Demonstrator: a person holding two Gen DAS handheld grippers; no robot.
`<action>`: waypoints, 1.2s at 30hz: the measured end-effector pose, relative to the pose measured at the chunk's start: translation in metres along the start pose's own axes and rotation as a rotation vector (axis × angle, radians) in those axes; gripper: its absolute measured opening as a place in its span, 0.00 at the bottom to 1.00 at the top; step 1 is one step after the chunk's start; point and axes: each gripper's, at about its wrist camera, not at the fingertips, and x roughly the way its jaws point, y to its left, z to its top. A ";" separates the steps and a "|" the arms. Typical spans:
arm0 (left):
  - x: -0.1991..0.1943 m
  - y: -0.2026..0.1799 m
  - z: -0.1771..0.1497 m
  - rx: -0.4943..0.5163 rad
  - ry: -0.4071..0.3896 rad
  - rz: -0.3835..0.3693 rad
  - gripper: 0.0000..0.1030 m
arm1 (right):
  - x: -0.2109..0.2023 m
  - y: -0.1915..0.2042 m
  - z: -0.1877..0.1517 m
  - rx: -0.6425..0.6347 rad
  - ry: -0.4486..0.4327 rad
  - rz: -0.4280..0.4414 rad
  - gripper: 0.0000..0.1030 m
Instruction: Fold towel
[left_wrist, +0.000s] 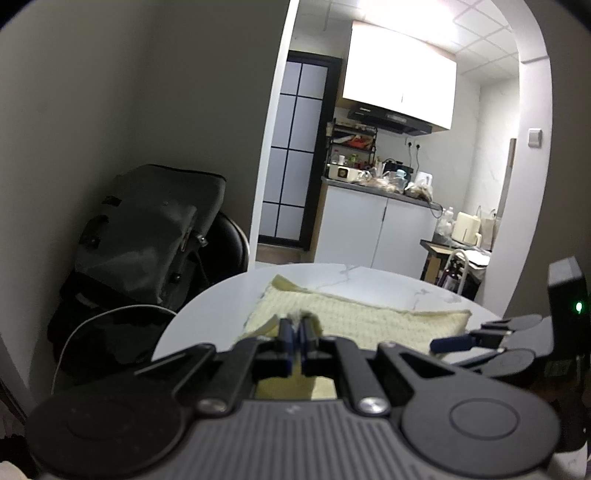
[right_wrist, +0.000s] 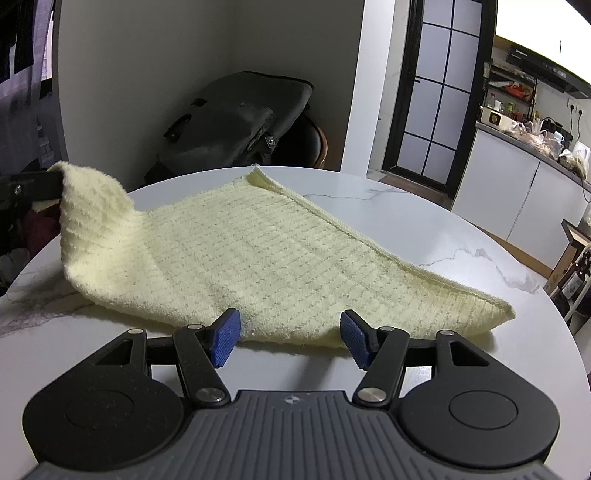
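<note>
A pale yellow waffle-weave towel (right_wrist: 258, 258) lay spread across the round marble-topped table (right_wrist: 406, 229), its far hemmed edge running toward the table's far rim and its right corner near the right-hand edge. The left gripper (left_wrist: 297, 332) was closed tight on the towel's near-left corner, the blue pads pinching a fold of cloth and holding it raised above the tabletop, so that the fabric rose in a hump from the surface toward the left edge of the table. The right gripper (right_wrist: 290, 338) sat low at the towel's near edge with its blue-padded fingers (right_wrist: 225, 338) spread wide, gripping nothing, the hem lying between them and just ahead.

Judged from this, a fold was in hand: one near corner was lifted, the other not yet taken. The next move would seem to call for the right gripper to slide forward, close on the near edge, then for both to carry that edge evenly toward the far hem. A dark bag (right_wrist: 240, 122) rested on a chair beyond the table.
</note>
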 end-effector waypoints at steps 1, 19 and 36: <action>0.001 -0.001 0.000 0.000 -0.001 -0.001 0.04 | 0.000 0.000 0.000 -0.002 0.000 0.000 0.63; 0.002 -0.003 0.012 -0.003 -0.022 -0.001 0.04 | -0.005 0.009 0.001 -0.022 -0.009 0.014 0.63; 0.012 -0.035 0.031 0.006 -0.081 -0.090 0.04 | -0.003 0.021 -0.002 -0.032 -0.010 0.037 0.63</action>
